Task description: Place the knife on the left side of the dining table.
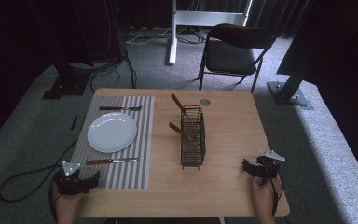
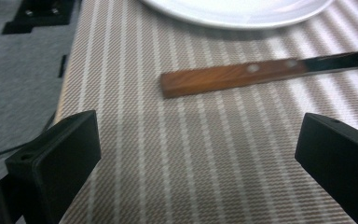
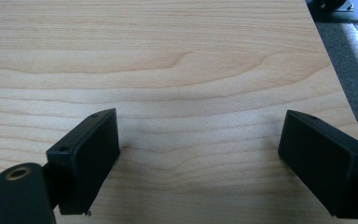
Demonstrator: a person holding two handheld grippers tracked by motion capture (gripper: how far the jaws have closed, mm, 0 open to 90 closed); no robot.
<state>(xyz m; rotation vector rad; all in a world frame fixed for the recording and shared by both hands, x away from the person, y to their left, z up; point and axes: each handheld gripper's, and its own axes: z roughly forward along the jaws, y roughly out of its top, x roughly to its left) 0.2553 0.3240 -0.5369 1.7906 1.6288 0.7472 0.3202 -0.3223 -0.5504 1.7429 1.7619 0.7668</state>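
You rested both grippers, left gripper (image 1: pixel 80 182) and right gripper (image 1: pixel 256 169), jaws apart and empty, on the worktop (image 1: pixel 233 126); knife (image 2: pixel 261 72) lay just ahead on the placemat (image 1: pixel 135 168), likely next needing a reach and closing.

plate (image 1: pixel 112 132), knife (image 1: pixel 113 161), wire caddy (image 1: pixel 192 138), chair (image 1: pixel 235 49)

Grey carpet floor (image 1: pixel 23 116) is seen all round the light wood worktop (image 1: pixel 233 121). A black folding chair (image 1: pixel 235 49) is placed just beyond the far edge. A white stand base (image 1: pixel 172 37) is seen farther back, cables (image 1: pixel 116 70) trailing beside it. Dark curtains (image 1: pixel 23 32) are hung left and rear. A black post foot (image 1: pixel 289 93) is bolted right. Daylight is cast across the right floor.
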